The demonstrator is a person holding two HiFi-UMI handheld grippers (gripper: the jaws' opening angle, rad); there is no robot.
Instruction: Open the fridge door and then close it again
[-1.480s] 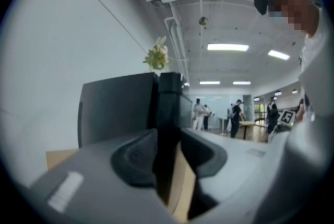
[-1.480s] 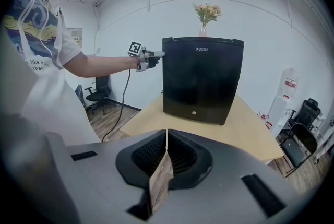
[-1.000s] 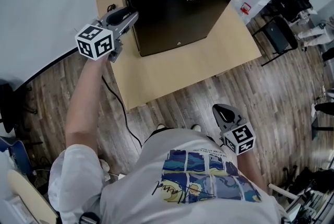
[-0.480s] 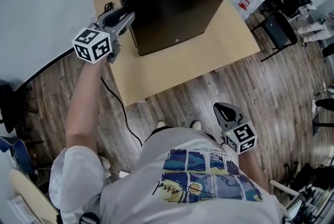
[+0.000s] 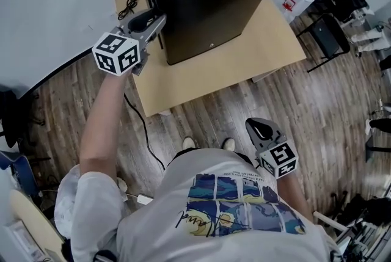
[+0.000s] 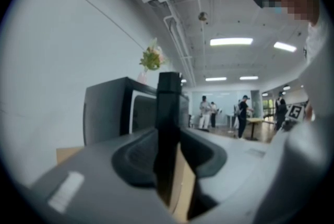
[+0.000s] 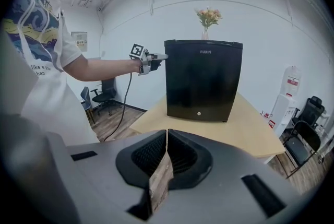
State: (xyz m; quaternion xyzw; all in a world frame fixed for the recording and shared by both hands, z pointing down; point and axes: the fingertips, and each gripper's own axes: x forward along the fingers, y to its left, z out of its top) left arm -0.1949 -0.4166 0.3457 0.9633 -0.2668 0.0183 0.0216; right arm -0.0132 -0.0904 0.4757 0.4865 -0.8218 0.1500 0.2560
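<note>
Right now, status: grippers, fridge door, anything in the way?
Left gripper clamped on fridge door edge. Door cracked open, white inner rim showing. Right gripper shut, empty, low at the person's side. Nothing seen blocking the door's swing.

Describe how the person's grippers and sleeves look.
Both the left gripper and right gripper are grey shells with black ribbed pads, each carrying a white cube of black square markers. The person wears a short-sleeved white T-shirt with a blue-and-yellow print.

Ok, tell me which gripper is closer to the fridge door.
Left. The left gripper is clamped on the edge of the fridge door; the right gripper hangs shut by the person's hip, well short of the table.
</note>
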